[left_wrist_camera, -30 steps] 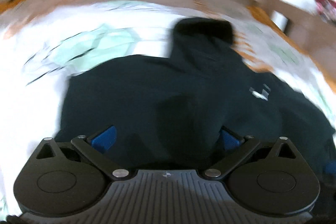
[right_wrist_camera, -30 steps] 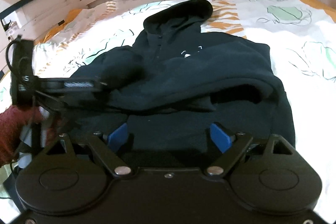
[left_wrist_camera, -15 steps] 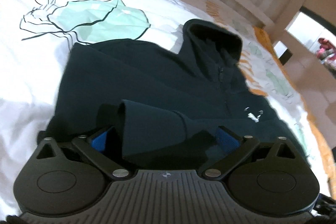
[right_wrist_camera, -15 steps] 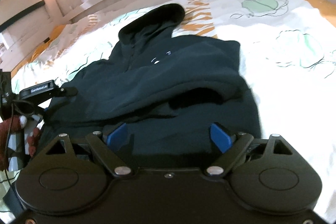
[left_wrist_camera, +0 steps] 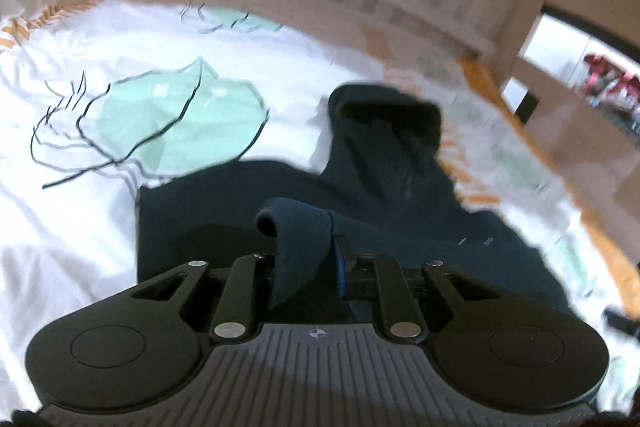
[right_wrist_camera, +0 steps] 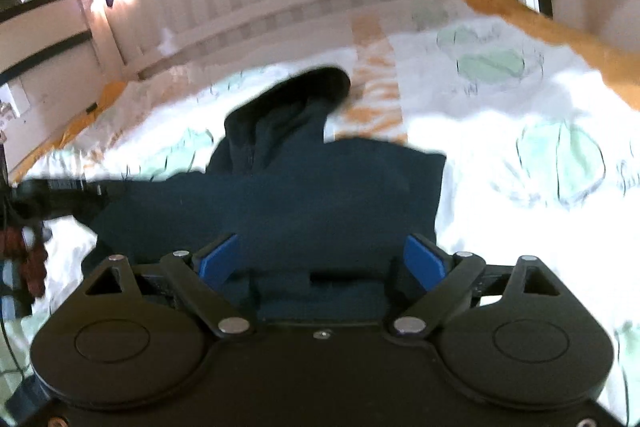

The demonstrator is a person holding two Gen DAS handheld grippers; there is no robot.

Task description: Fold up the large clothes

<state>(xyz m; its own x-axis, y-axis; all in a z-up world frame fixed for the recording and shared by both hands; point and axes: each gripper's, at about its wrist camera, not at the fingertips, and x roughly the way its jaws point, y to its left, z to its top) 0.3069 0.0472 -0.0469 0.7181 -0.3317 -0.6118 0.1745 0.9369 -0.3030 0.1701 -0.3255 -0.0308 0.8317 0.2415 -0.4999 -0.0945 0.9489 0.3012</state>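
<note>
Left gripper (left_wrist_camera: pixel 306 259) fingers pinching hoodie (left_wrist_camera: pixel 400 211) fold; right gripper (right_wrist_camera: pixel 320 259) fingers spread wide over hoodie

No words, brands or numbers can be read in either view. The dark hoodie (left_wrist_camera: pixel 400 227) carries small pale chest marks, too blurred to make out. The left hand-held gripper (left_wrist_camera: pixel 308 259) bears a tiny round crosshair emblem on its ribbed housing, without lettering.

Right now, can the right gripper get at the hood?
Probably yes. The right gripper is open and holds nothing, and the hood lies uncovered at the hoodie's far end. Only the flat body lies between; the left gripper grips a fold off to the side.
</note>
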